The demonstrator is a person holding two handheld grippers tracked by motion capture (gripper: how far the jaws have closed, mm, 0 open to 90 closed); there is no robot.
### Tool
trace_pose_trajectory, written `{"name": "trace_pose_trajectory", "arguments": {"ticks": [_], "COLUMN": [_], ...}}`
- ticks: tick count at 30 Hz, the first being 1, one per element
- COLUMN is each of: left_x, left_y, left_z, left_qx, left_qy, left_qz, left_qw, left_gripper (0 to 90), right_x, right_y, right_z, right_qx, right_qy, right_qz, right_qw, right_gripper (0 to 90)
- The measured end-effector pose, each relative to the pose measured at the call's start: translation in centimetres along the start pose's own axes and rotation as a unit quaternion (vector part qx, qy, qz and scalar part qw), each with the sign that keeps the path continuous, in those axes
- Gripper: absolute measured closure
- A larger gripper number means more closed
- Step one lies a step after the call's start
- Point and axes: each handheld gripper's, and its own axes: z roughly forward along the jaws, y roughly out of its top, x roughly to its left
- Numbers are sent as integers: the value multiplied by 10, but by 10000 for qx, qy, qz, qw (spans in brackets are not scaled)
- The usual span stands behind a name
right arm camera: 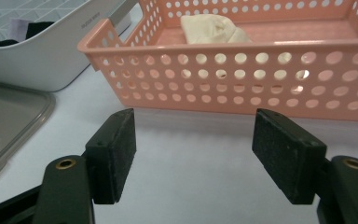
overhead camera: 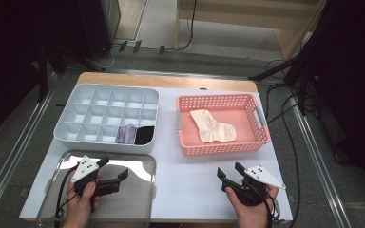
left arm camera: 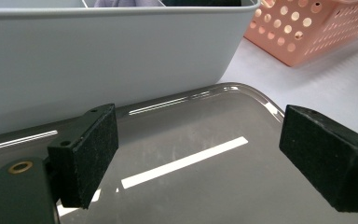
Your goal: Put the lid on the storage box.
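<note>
The cream sock (overhead camera: 212, 126) lies in the pink basket (overhead camera: 261, 116) at centre right, and no writing is readable. The right gripper (overhead camera: 231, 174) hovers low over the white table (overhead camera: 190, 180) at lower right, jaws apart and empty. The left gripper (overhead camera: 111, 169) hangs over the steel tray (overhead camera: 138, 199) at lower left, jaws wide with nothing between.

Cream sock (overhead camera: 212, 127), flat and crumpled, inside pink basket (overhead camera: 223, 148).

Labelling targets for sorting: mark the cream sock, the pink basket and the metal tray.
cream sock (overhead camera: 212, 126): high view, middle of the sock.
pink basket (right arm camera: 242, 74): right gripper view, near perforated wall.
metal tray (left arm camera: 205, 186): left gripper view, bare shiny floor.
</note>
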Motion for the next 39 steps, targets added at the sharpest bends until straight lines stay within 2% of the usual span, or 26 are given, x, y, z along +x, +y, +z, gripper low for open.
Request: {"name": "trace_pose_trajectory", "arguments": {"ticks": [4, 10, 16, 27, 39], "left_x": [4, 2, 2, 2, 2], "left_y": [0, 0, 0, 0, 0], "left_z": [0, 0, 0, 1, 1], "left_qx": [8, 16, 1, 16, 17], "left_qy": [-32, 29, 26, 36, 54], "left_qz": [-122, -46, -101, -102, -106], "left_qw": [9999, 10000, 9999, 9999, 9999], "left_gripper": [121, 124, 124, 125, 129], "right_x": [1, 3, 0, -2, -3], "right_y": [6, 18, 27, 46, 58], "right_z": [1, 8, 14, 29, 56], "right_qx": [-67, -174, -204, -116, 63], "right_qy": [14, 12, -83, -243, -396], "right_qz": [83, 83, 59, 15, -9], "right_qw": [9999, 9998, 9997, 9996, 9992], "right_gripper": [312, 311, 306, 322, 337]}}
